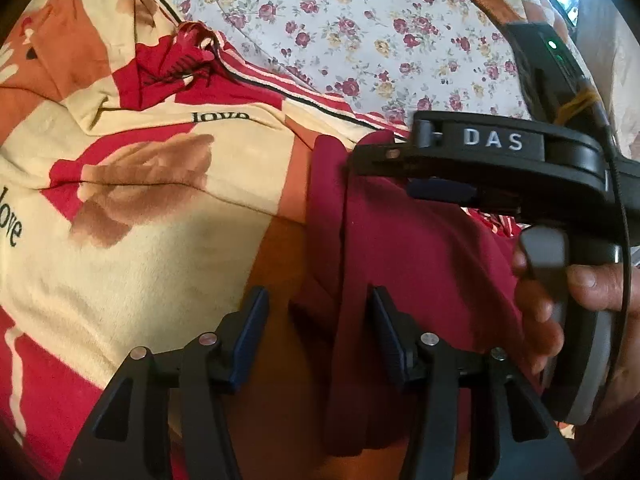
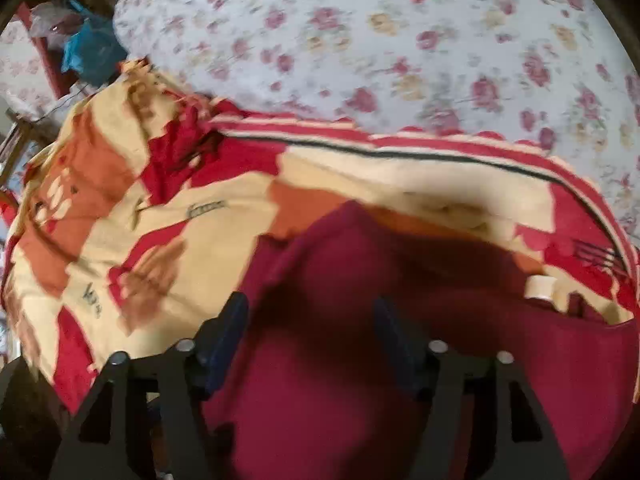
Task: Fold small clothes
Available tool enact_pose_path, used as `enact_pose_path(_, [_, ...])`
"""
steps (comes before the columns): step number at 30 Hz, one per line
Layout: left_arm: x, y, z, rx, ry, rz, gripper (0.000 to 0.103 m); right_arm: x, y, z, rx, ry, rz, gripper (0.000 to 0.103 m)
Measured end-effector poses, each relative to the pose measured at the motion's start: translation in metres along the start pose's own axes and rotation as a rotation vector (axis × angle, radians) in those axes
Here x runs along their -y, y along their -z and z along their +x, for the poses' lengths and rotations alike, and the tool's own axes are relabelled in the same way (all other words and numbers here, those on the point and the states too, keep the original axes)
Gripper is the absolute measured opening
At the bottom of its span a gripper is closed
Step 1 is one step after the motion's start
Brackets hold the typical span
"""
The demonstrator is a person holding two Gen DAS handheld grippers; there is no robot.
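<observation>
1. We see a dark red garment (image 1: 420, 248) lying on a red, cream and orange blanket (image 1: 140, 208), which covers a flowered sheet (image 1: 360, 32).
2. Our left gripper (image 1: 320, 332) hangs over the garment's folded edge, jaws apart and grasping nothing.
3. Our right gripper (image 2: 310, 340), held in a hand (image 1: 580, 308), is spread wide above the garment, released.
</observation>
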State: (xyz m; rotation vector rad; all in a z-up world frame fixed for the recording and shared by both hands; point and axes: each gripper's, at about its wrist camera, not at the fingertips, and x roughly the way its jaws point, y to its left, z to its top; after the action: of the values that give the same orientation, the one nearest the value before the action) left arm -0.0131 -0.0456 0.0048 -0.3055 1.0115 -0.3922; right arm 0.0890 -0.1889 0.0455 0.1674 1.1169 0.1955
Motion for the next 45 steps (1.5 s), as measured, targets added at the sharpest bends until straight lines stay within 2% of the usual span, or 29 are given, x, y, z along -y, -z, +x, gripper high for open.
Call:
enact_pose_path(2, [-0.001, 0.001, 0.0, 0.001, 0.009, -0.009, 0.033, -0.013, 0.001, 0.008, -0.023, 0.012, -0.038, 0.08])
enact_pose_path(4, [-0.001, 0.002, -0.001, 0.002, 0.025, -0.015, 0.036, -0.024, 0.002, 0.019, -0.028, 0.059, -0.07, 0.084])
enact_pose_path(7, [-0.001, 0.002, 0.001, -0.002, 0.066, -0.021, 0.046, -0.032, 0.003, 0.035, -0.007, 0.125, -0.131, 0.081])
enact_pose_path(10, [0.001, 0.0, 0.002, -0.005, 0.095, -0.024, 0.049, -0.027, 0.004, 0.033, 0.006, 0.136, -0.163, 0.058])
enact_pose_path(12, [0.004, 0.0, 0.004, -0.008, 0.107, -0.023, 0.049, -0.017, 0.003, 0.02, 0.018, 0.097, -0.158, 0.032])
enact_pose_path(15, [0.011, 0.001, 0.006, -0.005, 0.097, 0.004, 0.049, -0.001, 0.001, 0.0, 0.028, 0.012, -0.116, 0.021])
enact_pose_path(18, [0.015, 0.002, 0.007, 0.008, 0.094, 0.025, 0.048, 0.008, 0.004, -0.017, 0.043, -0.048, -0.096, 0.017])
enact_pose_path(19, [0.015, 0.002, 0.006, 0.011, 0.116, 0.022, 0.038, 0.01, 0.005, -0.02, 0.043, -0.058, -0.092, 0.017])
enact_pose_path(21, [0.015, 0.002, 0.004, 0.02, 0.134, 0.015, 0.03, 0.013, 0.007, -0.025, 0.045, -0.063, -0.087, 0.017])
enact_pose_path(22, [0.016, 0.003, 0.001, 0.036, 0.128, 0.025, 0.02, 0.014, 0.007, -0.026, 0.044, -0.064, -0.082, 0.017])
enact_pose_path(24, [0.017, 0.002, -0.002, 0.056, 0.116, 0.04, 0.01, 0.016, 0.007, -0.025, 0.04, -0.068, -0.07, 0.017])
enact_pose_path(26, [0.017, 0.001, -0.007, 0.073, 0.144, 0.042, 0.007, 0.018, 0.007, -0.026, 0.035, -0.074, -0.057, 0.018])
enact_pose_path(28, [0.021, 0.0, -0.011, 0.093, 0.162, 0.058, 0.006, 0.023, 0.005, -0.027, 0.03, -0.084, -0.018, 0.028])
enact_pose_path(30, [0.026, 0.0, -0.014, 0.106, 0.158, 0.082, 0.005, 0.027, 0.002, -0.028, 0.022, -0.093, 0.026, 0.053])
enact_pose_path(33, [0.031, 0.0, -0.016, 0.114, 0.163, 0.102, 0.004, 0.026, -0.002, -0.029, 0.021, -0.102, 0.06, 0.069])
enact_pose_path(35, [0.032, 0.001, -0.018, 0.119, 0.171, 0.108, 0.004, 0.022, -0.004, -0.026, 0.011, -0.093, 0.053, 0.072])
enact_pose_path(41, [0.038, 0.003, -0.019, 0.127, 0.153, 0.145, 0.004, -0.002, -0.011, 0.0, -0.045, -0.026, -0.019, 0.073])
enact_pose_path(43, [0.037, 0.003, -0.018, 0.122, 0.135, 0.14, 0.005, -0.008, -0.008, 0.007, -0.053, 0.033, -0.073, 0.049])
enact_pose_path(44, [0.035, 0.003, -0.016, 0.115, 0.127, 0.13, 0.005, -0.009, -0.005, 0.008, -0.042, 0.061, -0.096, 0.035])
enact_pose_path(45, [0.033, 0.003, -0.015, 0.11, 0.121, 0.114, 0.009, -0.008, -0.002, 0.005, -0.025, 0.075, -0.107, 0.031])
